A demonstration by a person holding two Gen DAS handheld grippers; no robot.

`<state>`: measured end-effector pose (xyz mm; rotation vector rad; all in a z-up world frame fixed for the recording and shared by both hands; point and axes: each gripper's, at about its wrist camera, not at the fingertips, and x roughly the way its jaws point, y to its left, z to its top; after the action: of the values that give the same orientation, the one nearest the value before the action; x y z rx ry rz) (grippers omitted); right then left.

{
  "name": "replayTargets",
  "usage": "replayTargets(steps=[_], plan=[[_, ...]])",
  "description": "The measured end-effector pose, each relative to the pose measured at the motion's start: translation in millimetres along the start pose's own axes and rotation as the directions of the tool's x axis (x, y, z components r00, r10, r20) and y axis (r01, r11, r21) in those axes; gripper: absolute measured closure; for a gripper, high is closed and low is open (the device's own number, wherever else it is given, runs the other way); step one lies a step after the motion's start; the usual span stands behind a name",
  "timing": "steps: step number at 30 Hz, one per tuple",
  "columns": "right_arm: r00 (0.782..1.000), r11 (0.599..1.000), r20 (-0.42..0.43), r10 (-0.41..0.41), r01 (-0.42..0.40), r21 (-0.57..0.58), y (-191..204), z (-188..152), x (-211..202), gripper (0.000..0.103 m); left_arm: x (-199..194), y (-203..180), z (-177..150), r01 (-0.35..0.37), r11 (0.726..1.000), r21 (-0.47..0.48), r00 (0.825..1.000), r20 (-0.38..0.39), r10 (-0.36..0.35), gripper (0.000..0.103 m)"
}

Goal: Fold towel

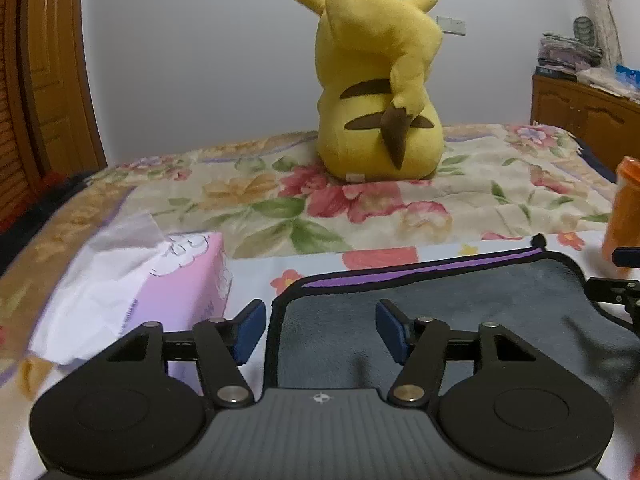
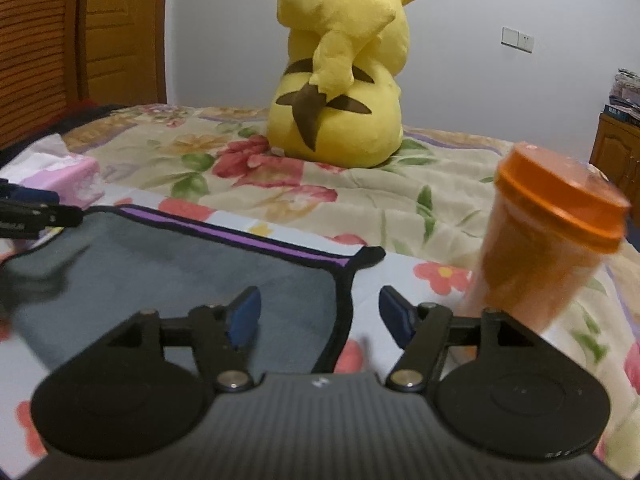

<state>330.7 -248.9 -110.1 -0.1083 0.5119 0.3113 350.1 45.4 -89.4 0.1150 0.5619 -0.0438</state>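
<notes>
My left tool [image 1: 320, 330] sits low in the middle of its frame with its two blue-padded fingers [image 1: 250, 330] spread wide apart and nothing between them. It straddles the left edge of the towel [image 1: 460, 312]: one pad is over the floral bedspread [image 1: 440, 200], the other over the grey cloth.

The towel lies flat on the bed, grey with a dark border and a purple strip along its far edge. In the left wrist view it fills the lower centre and lower right of the frame. In the right wrist view the towel [image 2: 180, 272] spreads across the lower left, its far right corner ending in a small dark tab near the centre.

My right tool [image 2: 320, 320] is also wide apart and holds nothing. Its left finger hangs over the grey cloth and its right finger is over the bedspread [image 2: 400, 208], so it straddles the towel's right edge.

A pink tissue box [image 1: 176, 276] with white tissue spilling out sits just beside the towel at the left of the left wrist frame. An orange lidded container [image 2: 552, 240] stands on the bed at the right of the right wrist frame, blurred, near the towel's right side. A yellow plush toy [image 1: 376, 80] sits upright further back on the bed, its back to me, in the upper centre of both views.
</notes>
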Motion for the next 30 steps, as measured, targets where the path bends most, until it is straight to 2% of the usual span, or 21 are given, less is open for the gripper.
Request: replayTargets(steps=[3, 5, 9, 11, 13, 16, 20, 30], plan=[[1.0, 1.0, 0.007, 0.011, -0.011, 0.023, 3.0, 2.1, -17.0, 0.03, -17.1, -2.3, 2.9, -0.001, 1.0, 0.013, 1.0, 0.003, 0.001, 0.033], [1.0, 0.999, 0.018, 0.014, -0.014, 0.028, 5.1, 4.5, -28.3, 0.021, -28.6, -2.7, 3.9, -0.002, 1.0, 0.015, 1.0, 0.005, 0.002, 0.03], [0.999, 0.999, 0.038, 0.018, -0.019, 0.038, 9.2, 9.7, -52.1, 0.016, -51.3, -4.9, 4.9, -0.006, 1.0, 0.018, 1.0, 0.006, 0.006, 0.024], [0.999, 0.999, 0.05, 0.014, -0.016, 0.029, 12.2, 12.4, -63.7, 0.011, -63.0, -5.8, 5.8, -0.006, 1.0, 0.017, 1.0, 0.006, 0.006, 0.022], [0.998, 1.0, 0.057, 0.014, -0.015, 0.021, 14.8, 14.9, -74.0, 0.01, -74.2, -7.0, 7.5, -0.007, 1.0, 0.02, 1.0, 0.013, 0.007, 0.017], [0.998, 1.0, 0.069, 0.009, -0.01, 0.019, 18.3, 17.3, -90.6, 0.0, -91.2, -9.2, 10.4, -0.007, 1.0, 0.023, 1.0, 0.025, 0.006, 0.009], [0.997, 0.999, 0.074, 0.011, -0.014, 0.032, 19.7, 20.2, -109.1, 0.0, -111.8, -12.8, 17.9, 0.01, 0.999, 0.033, 1.0, 0.029, -0.011, 0.0], [0.995, 0.999, 0.102, -0.015, 0.011, 0.045, 24.2, 26.3, -153.9, 0.0, -170.8, -18.2, 26.8, 0.006, 1.0, 0.008, 0.997, 0.081, -0.007, 0.0]])
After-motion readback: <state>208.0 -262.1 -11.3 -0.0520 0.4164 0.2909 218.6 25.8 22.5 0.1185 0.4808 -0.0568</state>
